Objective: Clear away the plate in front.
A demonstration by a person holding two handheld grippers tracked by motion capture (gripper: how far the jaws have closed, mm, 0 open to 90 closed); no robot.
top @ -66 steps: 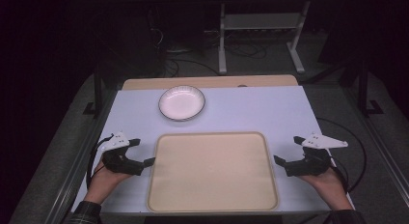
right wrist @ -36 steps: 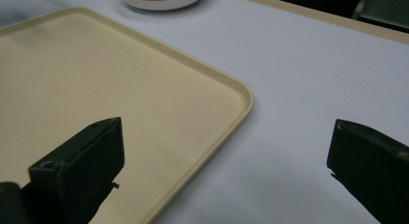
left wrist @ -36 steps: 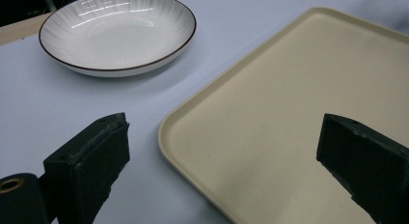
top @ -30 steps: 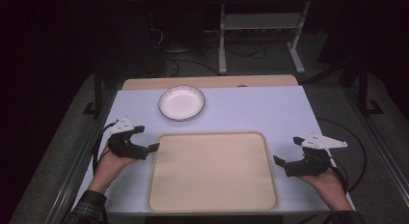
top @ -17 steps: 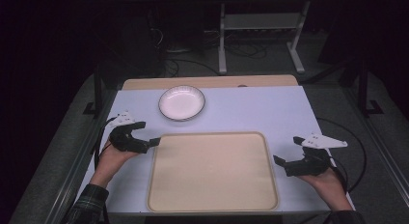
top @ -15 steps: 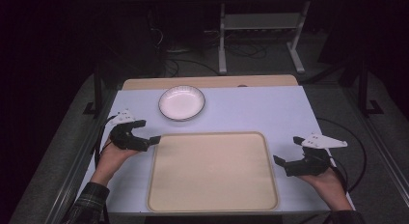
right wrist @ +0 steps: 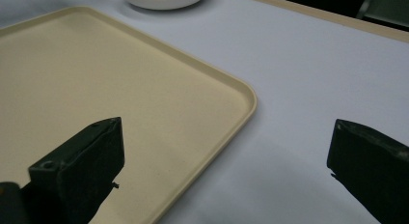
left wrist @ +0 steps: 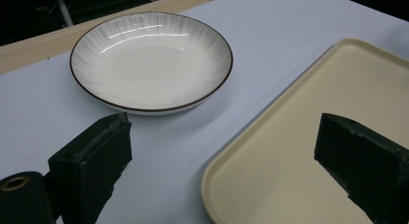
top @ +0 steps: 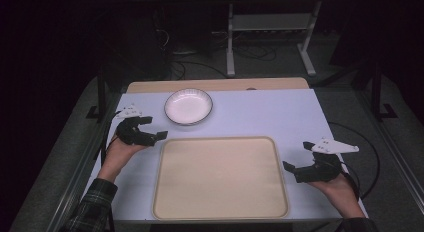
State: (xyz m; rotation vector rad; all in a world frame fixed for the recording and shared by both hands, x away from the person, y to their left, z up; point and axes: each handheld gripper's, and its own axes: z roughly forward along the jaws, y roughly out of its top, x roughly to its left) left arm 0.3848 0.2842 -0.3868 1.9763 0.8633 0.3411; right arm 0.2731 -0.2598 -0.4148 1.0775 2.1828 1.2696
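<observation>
Beige tray [top: 220, 179] sits at the desk's near edge, white bowl [top: 188, 106] behind it; left gripper [top: 156, 127] and right gripper [top: 295, 159] flank it, jaws spread, empty.

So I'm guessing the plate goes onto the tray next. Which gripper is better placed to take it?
Left, probably. The left gripper is open beside the plate, whose rim lies just past its jaws in the left gripper view. The right gripper sits across the tray, far from it.

no readable text, labels or numbers anywhere (background perhaps too dark)
</observation>
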